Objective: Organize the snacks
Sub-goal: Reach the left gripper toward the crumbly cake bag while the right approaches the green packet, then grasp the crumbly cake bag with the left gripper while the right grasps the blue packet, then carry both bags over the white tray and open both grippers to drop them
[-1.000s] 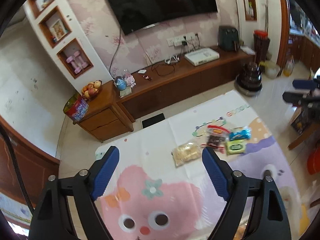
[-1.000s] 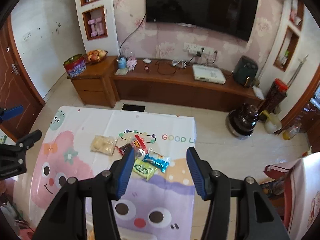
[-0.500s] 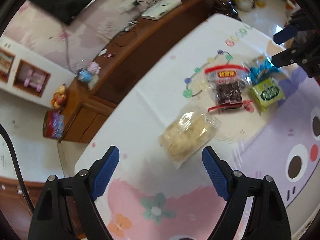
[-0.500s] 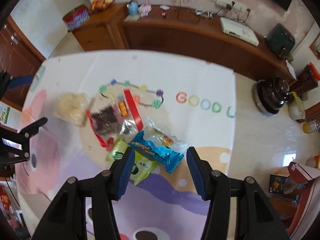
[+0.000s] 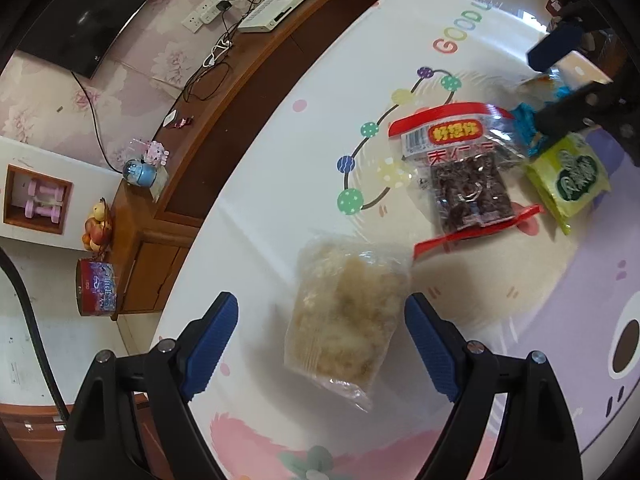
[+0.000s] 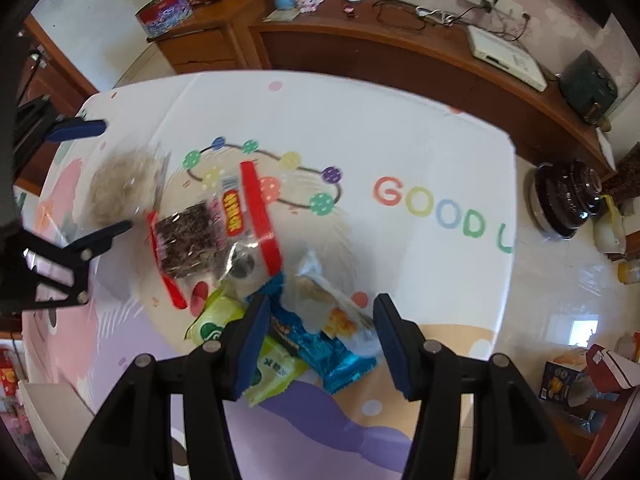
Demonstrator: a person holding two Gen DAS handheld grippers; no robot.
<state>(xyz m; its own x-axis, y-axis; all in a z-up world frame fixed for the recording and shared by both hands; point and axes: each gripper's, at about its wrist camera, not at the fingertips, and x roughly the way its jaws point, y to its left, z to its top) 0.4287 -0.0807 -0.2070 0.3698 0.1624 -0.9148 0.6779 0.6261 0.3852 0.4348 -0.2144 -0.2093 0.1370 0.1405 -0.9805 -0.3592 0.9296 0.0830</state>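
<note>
Snack packets [image 5: 468, 168] on cartoon tablecloth [image 5: 280, 152], TV cabinet [image 6: 400, 56] beyond

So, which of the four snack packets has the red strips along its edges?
The clear packet of dark dried fruit, between the pale puffed-snack bag and the green packet. The blue packet shows no red.

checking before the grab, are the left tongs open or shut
Open. In the left wrist view the left tongs straddle the clear bag of pale snacks, with gaps between both blue pads and the bag.

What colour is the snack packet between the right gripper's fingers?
Bright blue packet, with a clear end; clearest in the right wrist view.
</note>
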